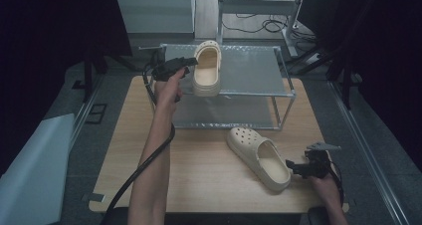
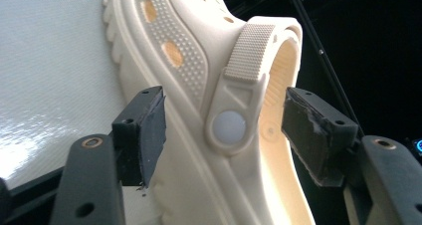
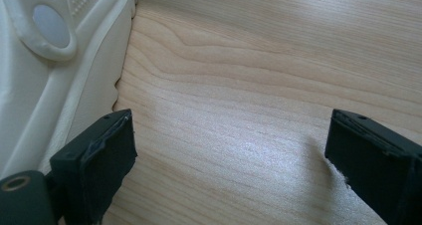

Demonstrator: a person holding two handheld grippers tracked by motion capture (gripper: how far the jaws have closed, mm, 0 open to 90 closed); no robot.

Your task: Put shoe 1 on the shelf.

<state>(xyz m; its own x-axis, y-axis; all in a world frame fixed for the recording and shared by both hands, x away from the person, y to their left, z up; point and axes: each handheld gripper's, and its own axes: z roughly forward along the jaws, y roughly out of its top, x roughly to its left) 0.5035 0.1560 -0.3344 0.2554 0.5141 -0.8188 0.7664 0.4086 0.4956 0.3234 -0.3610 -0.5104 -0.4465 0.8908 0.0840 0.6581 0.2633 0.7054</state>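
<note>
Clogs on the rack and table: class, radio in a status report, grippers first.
Left gripper open, fingers straddling rack clog, not pressing. Right gripper open beside table clog, empty. Rack shelf bare alongside; nothing obstructing.

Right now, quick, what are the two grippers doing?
Left gripper: open, jaws around the shelf clog but apart from it.
Right gripper: open, holding nothing, beside the table clog.
</note>
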